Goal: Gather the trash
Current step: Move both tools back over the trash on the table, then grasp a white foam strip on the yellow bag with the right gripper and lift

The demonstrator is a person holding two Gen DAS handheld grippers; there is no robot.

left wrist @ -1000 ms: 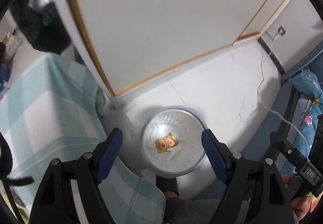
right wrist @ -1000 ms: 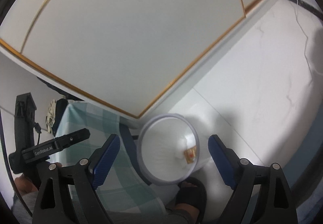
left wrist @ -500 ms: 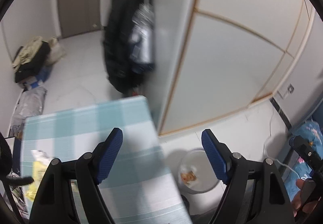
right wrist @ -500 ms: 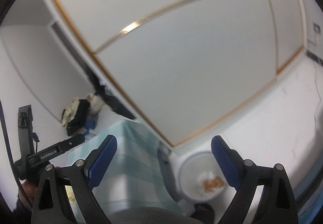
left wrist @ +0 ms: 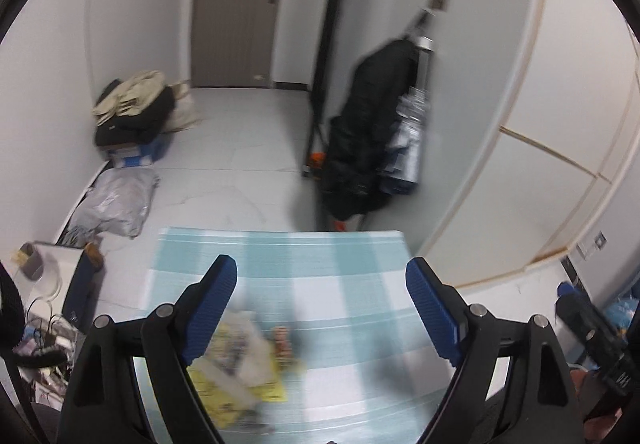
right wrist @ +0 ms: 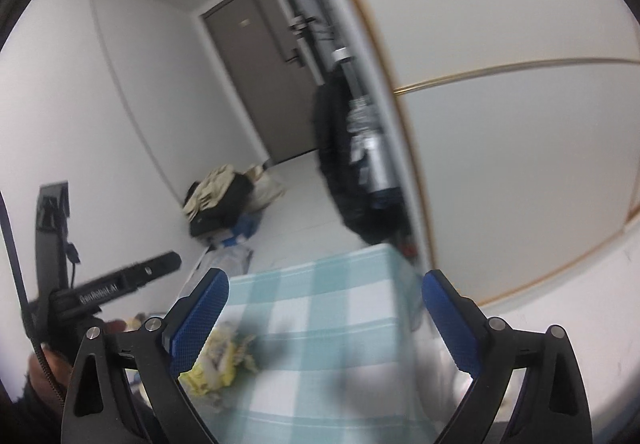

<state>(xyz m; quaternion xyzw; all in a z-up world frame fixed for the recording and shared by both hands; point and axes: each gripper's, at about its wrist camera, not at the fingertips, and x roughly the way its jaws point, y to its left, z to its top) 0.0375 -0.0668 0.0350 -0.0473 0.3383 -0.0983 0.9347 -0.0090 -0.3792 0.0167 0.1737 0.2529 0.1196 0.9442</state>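
Left wrist view showed our left tongs [left wrist: 320,304] spread wide with nothing between the blue pads [left wrist: 210,314], hanging above the table [left wrist: 320,260], which was covered in a teal-and-white checked cloth. The trash [left wrist: 240,368], a blurred heap of yellow and pale wrappers, lay on the cloth at the near left, just beside and partly behind the left pad. A small reddish item [left wrist: 282,338] sat just to the right of the heap; we could not tell what it was.

Beyond the table's far edge we saw the pale floor [left wrist: 240,147], a grey door [left wrist: 234,3] at the end of the room, a pile of clothes and bags [left wrist: 136,111] against the left wall, a grey plastic sack [left wrist: 116,203] nearer to us, and a black coat [left wrist: 368,131] hanging by the white wardrobe [left wrist: 540,123] on the right.

Right wrist view showed our right tongs [right wrist: 324,320] likewise released and gaping, holding nothing, above the same checked table [right wrist: 328,284]. The trash [right wrist: 218,360] appeared at the lower left of the cloth, touching the edge of the left blue pad [right wrist: 198,320] in the picture, though we could not tell whether they really met. Our left tongs [right wrist: 120,280] were visible at the far left of this view, off the table's side.
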